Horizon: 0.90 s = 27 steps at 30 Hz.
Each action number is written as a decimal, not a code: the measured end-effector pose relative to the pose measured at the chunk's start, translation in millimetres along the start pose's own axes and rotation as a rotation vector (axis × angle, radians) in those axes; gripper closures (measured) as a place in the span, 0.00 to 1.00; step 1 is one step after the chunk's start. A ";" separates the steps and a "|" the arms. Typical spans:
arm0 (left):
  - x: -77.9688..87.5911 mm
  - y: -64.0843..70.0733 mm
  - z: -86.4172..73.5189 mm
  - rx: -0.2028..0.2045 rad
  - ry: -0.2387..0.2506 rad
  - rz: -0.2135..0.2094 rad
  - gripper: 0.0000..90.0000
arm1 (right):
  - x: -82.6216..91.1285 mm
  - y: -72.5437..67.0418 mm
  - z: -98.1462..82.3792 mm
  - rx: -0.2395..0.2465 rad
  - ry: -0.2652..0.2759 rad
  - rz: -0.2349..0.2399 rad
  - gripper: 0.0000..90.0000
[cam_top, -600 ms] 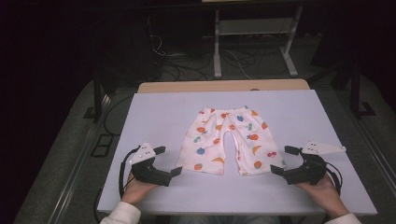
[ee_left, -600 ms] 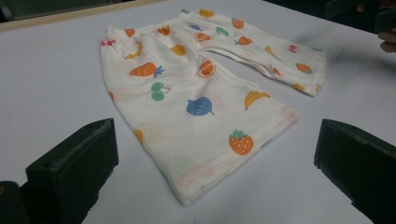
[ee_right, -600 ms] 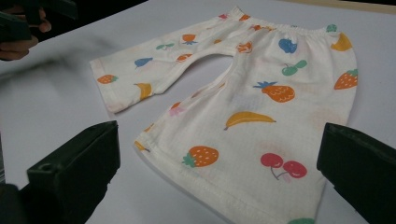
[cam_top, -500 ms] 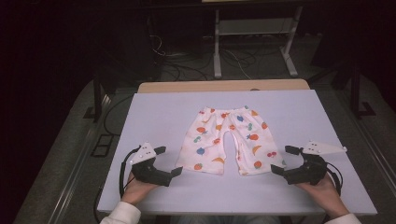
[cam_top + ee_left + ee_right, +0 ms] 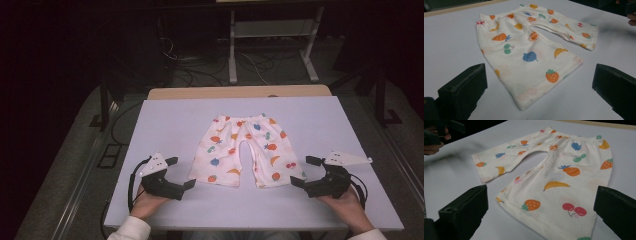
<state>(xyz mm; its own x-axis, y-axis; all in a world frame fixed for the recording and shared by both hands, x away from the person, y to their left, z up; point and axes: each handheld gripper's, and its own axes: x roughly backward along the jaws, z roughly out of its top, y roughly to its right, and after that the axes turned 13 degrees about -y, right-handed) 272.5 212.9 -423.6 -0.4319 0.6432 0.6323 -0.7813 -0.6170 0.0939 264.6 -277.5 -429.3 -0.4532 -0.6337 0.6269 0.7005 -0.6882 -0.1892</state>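
High view: camera up above near edge of table (image 5: 165,115), far off, looks forward and down. Left and right tool views: low, close to shorts (image 5: 529,50), looking across them from opposite leg ends. All share shorts.

The trousers (image 5: 243,150) lie flat on the middle of the worktop (image 5: 170,120), waistband at the far side, both leg hems toward the person. The left tongs (image 5: 181,172) rest just left of the left leg's hem, the right tongs (image 5: 301,171) just right of the right leg's hem, both near the worktop's front edge.
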 end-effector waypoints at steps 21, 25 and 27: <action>-0.6 0.6 0.0 0.000 -0.001 -0.002 0.00 | -2.2 -4.6 2.1 0.014 -0.013 0.007 0.00; -0.8 1.0 0.0 -0.001 -0.004 -0.002 0.00 | -1.8 -5.5 3.4 0.015 -0.007 0.007 0.00; -1.1 1.3 -0.1 0.001 -0.005 -0.002 0.00 | -1.9 -5.9 4.1 0.016 -0.008 0.005 0.00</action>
<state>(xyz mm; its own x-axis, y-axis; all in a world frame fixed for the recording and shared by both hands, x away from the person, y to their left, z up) 271.9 211.4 -424.2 -0.4280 0.6421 0.6359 -0.7815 -0.6164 0.0963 263.5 -270.8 -426.2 -0.4454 -0.6338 0.6324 0.7112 -0.6795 -0.1801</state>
